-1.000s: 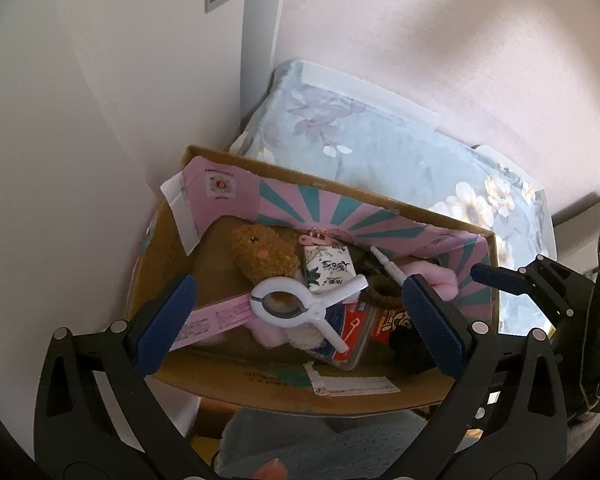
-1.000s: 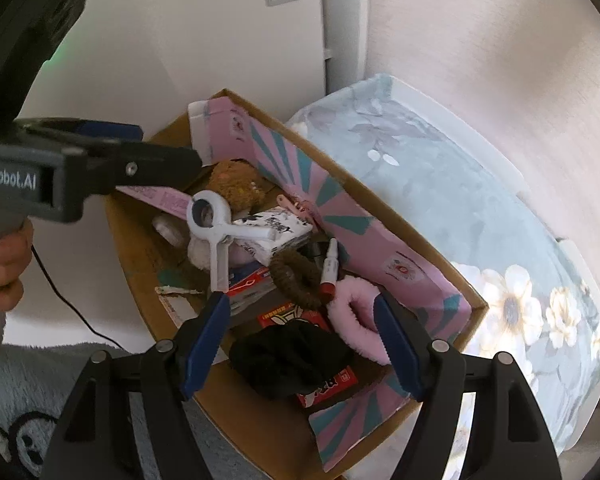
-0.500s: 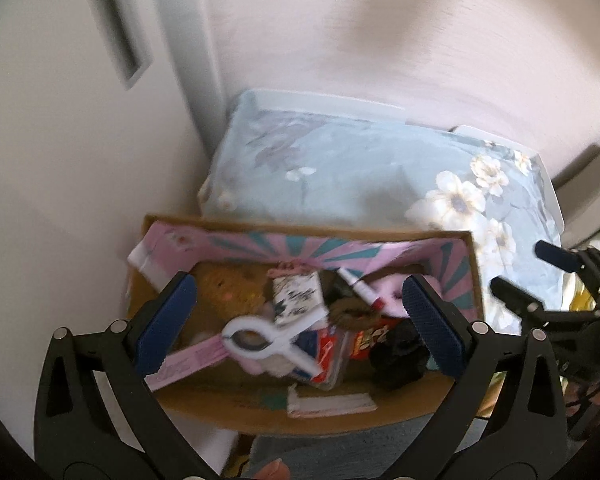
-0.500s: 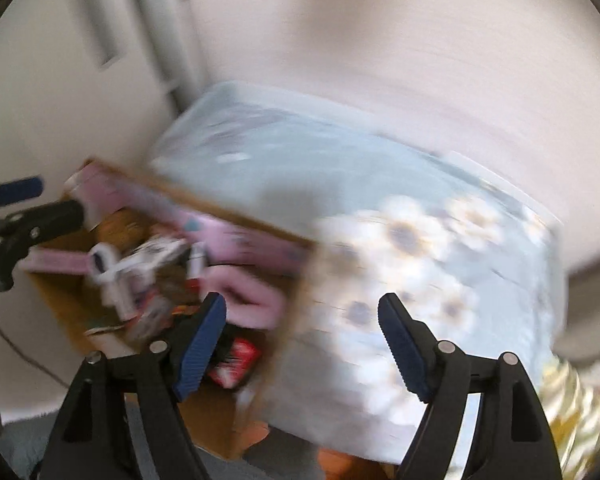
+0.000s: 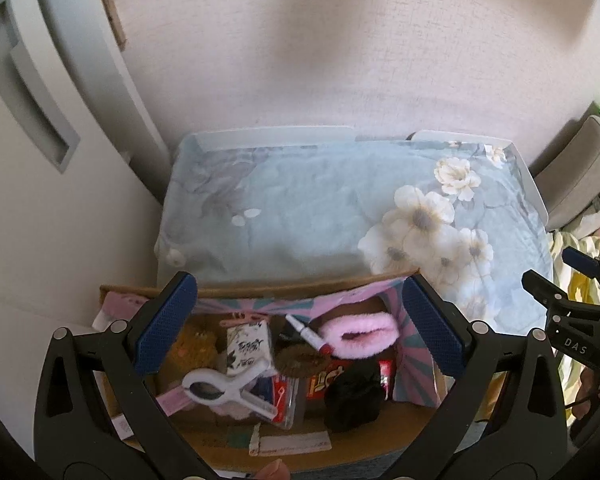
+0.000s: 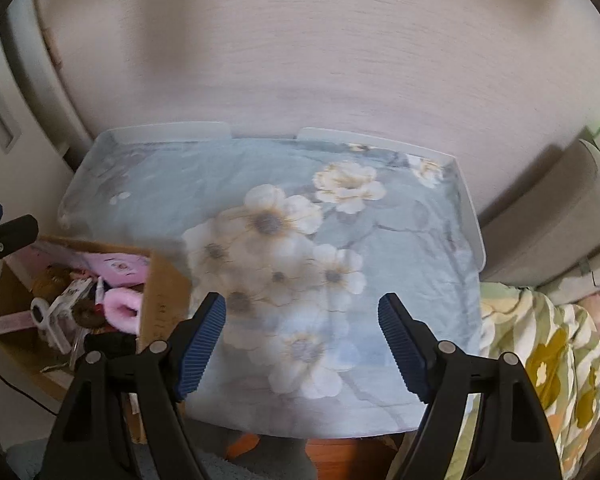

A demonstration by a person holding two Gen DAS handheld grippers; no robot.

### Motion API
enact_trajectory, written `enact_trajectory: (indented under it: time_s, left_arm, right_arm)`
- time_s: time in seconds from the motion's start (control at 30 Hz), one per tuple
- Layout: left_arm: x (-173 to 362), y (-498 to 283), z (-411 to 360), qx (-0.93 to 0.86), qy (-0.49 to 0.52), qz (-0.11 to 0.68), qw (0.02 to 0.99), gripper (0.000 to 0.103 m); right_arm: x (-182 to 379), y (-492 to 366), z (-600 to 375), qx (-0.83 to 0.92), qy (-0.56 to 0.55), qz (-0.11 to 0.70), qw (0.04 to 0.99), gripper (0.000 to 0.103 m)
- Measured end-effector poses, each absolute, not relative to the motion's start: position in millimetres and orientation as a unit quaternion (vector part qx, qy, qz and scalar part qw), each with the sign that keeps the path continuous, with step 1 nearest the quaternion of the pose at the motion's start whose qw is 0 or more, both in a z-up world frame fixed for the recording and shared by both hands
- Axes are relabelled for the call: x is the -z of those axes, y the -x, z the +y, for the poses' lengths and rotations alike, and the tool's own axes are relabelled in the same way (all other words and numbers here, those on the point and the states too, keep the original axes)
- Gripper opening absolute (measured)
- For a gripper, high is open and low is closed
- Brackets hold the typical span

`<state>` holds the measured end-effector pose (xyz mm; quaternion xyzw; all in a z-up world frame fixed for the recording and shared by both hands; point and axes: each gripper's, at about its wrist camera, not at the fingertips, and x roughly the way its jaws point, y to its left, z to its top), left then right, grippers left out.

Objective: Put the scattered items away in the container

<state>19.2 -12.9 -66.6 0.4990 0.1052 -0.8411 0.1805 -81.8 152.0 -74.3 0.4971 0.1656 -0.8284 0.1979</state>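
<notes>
So the cardboard box (image 5: pixel 416 420) sits right up against the near edge of a low worktop covered with a pale blue floral cloth (image 5: pixel 320 216), and all the loose stuff is already inside it. In the left wrist view you can see a white plastic clip (image 5: pixel 228 392) near the front left, a black-and-white packet (image 5: pixel 248 346) behind it, a brown fuzzy toy (image 5: pixel 194 346) off to the left, a white marker with a red tip (image 5: pixel 308 334) leaning across the middle, a brown scrunchie (image 5: pixel 300 362), a fluffy pink scrunchie (image 5: pixel 360 336) toward the back right, and a black bundle (image 5: pixel 354 394) in front of that, lying on some red packaging (image 5: pixel 324 380).

The left tool (image 5: pixel 296 332) hangs over the box with its blue pads spread wide, nothing between them. The right tool (image 6: pixel 302 344) is also spread wide and empty, out over the floral cloth, with the box off to its left. Cloth top looks bare from both views.
</notes>
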Motion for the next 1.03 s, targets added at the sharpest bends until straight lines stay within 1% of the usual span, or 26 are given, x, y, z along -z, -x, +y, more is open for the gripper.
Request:
enact_trajectory:
  time_s: [0.37,1.03]
  left_arm:
    - [65.4,-5.8,-12.7,0.844,-0.495,0.1,0.182,0.102]
    - [65.2,-9.7,-11.0,0.841,-0.492,0.101,0.199,0.102]
  right_arm:
    - [75.8,102.5,170.2,0.839,-0.503,0.126,0.165,0.075]
    - [82.5,110.1,167.5,0.833,-0.509,0.125,0.176,0.075]
